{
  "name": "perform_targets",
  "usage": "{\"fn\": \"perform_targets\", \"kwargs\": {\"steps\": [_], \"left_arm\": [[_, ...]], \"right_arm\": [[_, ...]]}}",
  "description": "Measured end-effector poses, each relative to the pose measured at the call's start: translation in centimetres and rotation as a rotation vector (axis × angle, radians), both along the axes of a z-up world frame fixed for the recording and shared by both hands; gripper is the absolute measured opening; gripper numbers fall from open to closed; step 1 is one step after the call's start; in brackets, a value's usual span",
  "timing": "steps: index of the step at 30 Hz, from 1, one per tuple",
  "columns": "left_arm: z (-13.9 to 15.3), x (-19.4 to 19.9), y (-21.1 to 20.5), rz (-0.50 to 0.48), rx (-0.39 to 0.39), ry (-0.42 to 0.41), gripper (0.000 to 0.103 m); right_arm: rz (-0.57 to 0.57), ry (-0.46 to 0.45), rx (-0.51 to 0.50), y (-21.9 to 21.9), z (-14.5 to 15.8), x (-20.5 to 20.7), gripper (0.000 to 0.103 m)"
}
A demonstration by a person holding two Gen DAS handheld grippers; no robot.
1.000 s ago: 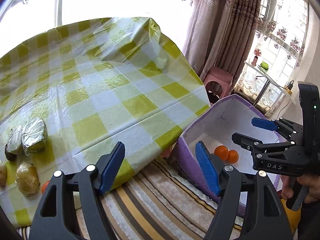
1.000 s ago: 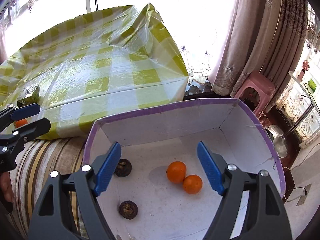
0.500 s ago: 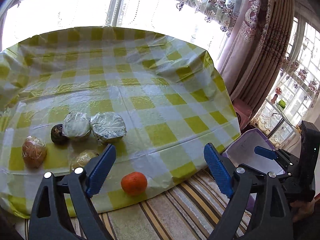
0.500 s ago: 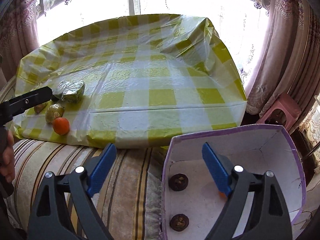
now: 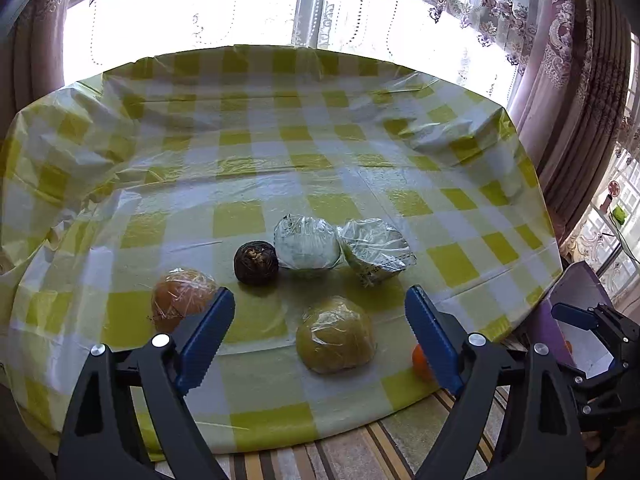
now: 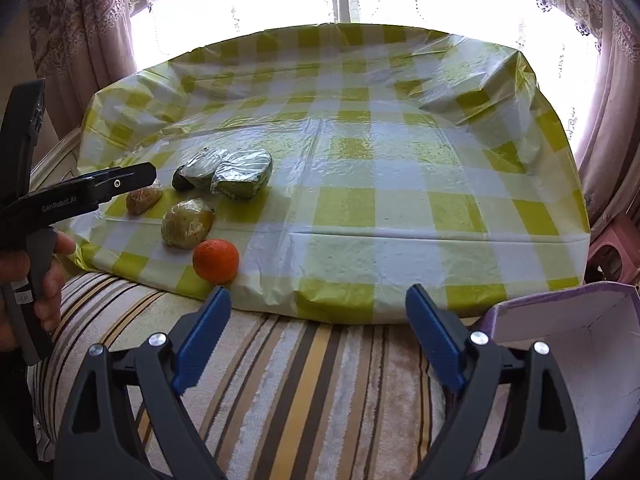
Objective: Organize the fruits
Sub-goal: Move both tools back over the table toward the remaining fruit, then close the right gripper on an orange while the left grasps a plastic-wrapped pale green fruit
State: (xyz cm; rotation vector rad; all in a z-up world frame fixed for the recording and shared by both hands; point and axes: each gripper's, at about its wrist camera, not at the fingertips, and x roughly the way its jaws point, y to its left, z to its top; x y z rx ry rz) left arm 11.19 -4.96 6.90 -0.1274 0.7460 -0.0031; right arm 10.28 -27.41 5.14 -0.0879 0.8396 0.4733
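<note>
Both cameras now face the checked cloth instead of the purple box point(image 6: 560, 320). A second ago the right hand-held gripper point(image 6: 318, 336) hung over the box's open inside, two oranges and two dark fruits below it; now it sits over the striped cover, the box only a corner at the right edge, and the single orange point(image 6: 216, 261) lies just ahead of its left finger. The left hand-held gripper point(image 5: 320, 334) has swung from the box side to the fruit cluster, where the wrapped yellow-green fruit point(image 5: 336, 335) now sits between its spread fingers.
</note>
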Motion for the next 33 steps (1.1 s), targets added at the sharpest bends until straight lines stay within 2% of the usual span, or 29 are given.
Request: {"fn": "perform_targets", "kwargs": {"steps": [8, 15, 19, 22, 26, 33], "left_arm": [[-1.3, 1.4, 0.0, -0.054, 0.08, 0.039, 0.075], [-1.9, 2.8, -0.2, -0.108, 0.119, 0.049, 0.071], [-2.2, 3.7, -0.3, -0.147, 0.159, 0.054, 0.071], [-2.6, 4.4, -0.4, -0.179, 0.185, 0.063, 0.071], [-3.0, 5.5, -0.5, -0.215, 0.224, 0.071, 0.071], [-3.8, 7.8, -0.6, -0.272, 0.284, 0.099, 0.072]], "right_arm": [[0.072, 0.043, 0.02, 4.4, -1.1, 0.9, 0.089], [0.101, 0.07, 0.016, 6.7, -1.9, 2.1, 0.071], [0.109, 0.054, -0.013, 7.7, -2.3, 2.1, 0.07], [0.114, 0.055, -0.023, 8.2, -2.6, 2.1, 0.062], [0.114, 0.059, -0.028, 8.5, -2.9, 2.3, 0.061], [0.133, 0.057, -0.039, 9.0, -3.1, 2.4, 0.045]]}}
